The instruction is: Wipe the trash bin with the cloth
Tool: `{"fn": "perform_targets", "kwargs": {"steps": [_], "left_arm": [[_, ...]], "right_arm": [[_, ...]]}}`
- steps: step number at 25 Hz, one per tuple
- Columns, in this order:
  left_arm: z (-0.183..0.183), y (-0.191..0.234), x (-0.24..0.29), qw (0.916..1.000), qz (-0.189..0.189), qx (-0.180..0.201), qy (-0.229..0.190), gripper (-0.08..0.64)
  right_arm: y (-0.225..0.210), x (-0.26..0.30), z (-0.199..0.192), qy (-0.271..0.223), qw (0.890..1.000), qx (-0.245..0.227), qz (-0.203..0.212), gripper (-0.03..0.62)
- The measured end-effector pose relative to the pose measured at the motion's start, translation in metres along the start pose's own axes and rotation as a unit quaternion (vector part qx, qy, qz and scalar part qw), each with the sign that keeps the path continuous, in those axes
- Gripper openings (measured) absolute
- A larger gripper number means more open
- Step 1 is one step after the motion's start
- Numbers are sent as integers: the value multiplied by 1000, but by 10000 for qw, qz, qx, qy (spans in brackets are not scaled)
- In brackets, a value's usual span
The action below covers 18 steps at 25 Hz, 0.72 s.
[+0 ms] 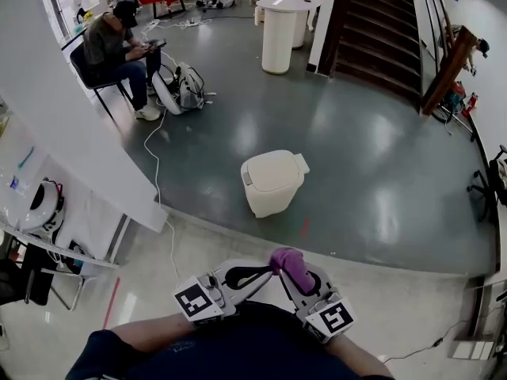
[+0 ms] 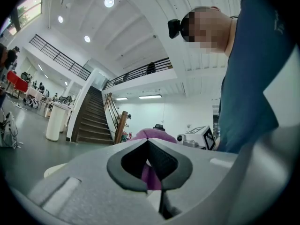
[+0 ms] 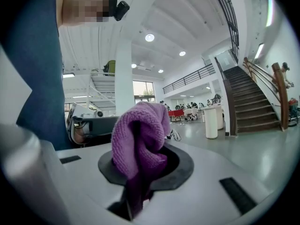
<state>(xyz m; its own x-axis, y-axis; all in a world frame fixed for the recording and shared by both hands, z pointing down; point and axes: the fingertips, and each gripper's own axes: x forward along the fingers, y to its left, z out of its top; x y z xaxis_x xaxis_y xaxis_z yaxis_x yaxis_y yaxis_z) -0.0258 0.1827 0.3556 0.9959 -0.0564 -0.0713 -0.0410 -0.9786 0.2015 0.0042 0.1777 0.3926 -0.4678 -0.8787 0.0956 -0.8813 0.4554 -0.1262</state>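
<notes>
Floor (image 1: 356, 157): grey and shiny; the trash bin is being carried on it.
Trash bin (image 1: 273, 182): cream, upright, lid down, well apart from both grippers.
Right gripper (image 1: 299, 274): its fingers are being squeezed tight on the cloth.
Left gripper (image 1: 265, 271): its fingers are being pressed together, with nothing between them, just beside the cloth.
Cloth (image 1: 291, 264): purple, bunched up.
</notes>
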Motion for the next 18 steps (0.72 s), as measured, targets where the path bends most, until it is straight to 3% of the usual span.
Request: {"fn": "perform_targets", "kwargs": {"steps": [9, 18], "left_arm": [[33, 127, -20, 9996, -229, -167, 4, -2], [41, 182, -17, 9993, -286, -213, -71, -2]], "right_arm": [[-36, 116, 21, 238, 9991, 111, -323, 75], [-69, 164, 30, 327, 9986, 40, -419, 75]]}}
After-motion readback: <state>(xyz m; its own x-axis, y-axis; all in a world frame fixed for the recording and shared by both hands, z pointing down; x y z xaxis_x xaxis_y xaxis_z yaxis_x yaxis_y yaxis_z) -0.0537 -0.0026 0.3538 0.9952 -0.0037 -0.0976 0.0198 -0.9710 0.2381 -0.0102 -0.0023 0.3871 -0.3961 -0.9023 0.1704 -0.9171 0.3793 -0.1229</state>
